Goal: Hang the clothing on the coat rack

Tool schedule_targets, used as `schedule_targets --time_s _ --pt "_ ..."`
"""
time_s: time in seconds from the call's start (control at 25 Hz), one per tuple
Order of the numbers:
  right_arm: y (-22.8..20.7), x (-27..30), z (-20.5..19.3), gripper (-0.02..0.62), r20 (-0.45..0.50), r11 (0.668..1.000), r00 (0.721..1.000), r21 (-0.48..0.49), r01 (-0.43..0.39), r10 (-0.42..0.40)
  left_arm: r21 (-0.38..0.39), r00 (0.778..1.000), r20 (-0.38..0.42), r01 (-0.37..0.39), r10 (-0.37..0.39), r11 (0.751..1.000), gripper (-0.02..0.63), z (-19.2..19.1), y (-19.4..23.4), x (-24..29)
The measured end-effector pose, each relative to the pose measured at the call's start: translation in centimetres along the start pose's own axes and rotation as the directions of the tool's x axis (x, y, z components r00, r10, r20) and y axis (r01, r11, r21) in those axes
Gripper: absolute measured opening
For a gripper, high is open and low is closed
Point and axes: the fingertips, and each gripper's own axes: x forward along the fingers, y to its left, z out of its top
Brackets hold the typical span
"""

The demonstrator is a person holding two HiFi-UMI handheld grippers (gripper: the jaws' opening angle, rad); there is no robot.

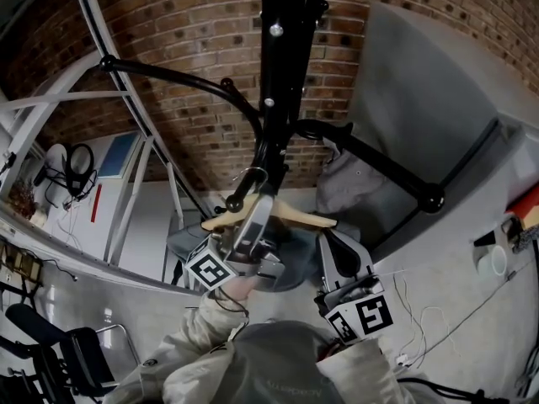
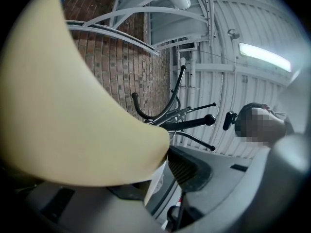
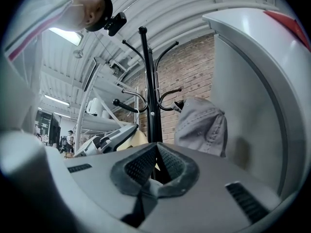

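The black coat rack [image 1: 278,74] rises straight ahead, its pole also in the right gripper view [image 3: 149,96]. A grey garment [image 1: 345,179] hangs from one of its arms [image 3: 201,125]. My left gripper [image 1: 263,202] is shut on a wooden hanger [image 1: 299,218] close to the pole, and the hanger's metal hook [image 1: 253,175] points up beside it. The hanger [image 2: 73,106] fills the left gripper view, pressed against the pad [image 2: 187,166]. Dark grey clothing [image 1: 290,272] droops under the hanger. My right gripper [image 1: 327,241] is just right of it, its tips [image 3: 155,147] touching.
A brick wall [image 1: 194,32] stands behind the rack. At the right is a tall grey panel [image 1: 421,99]; at the left, a white metal frame [image 1: 126,183]. Headphones [image 1: 80,162] hang at the far left, and a chair [image 1: 76,343] sits low left.
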Motion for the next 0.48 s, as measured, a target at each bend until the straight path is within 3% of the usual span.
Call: schedule_targets --time_s 0.48 --pt "-1.2 -2.9 -1.9 0.025 -0.051 0.995 0.996 0.078 -0.066 0.07 0.102 0.998 0.029 -0.057 0.054 0.993 0.139 0.0 0.1 -0.2"
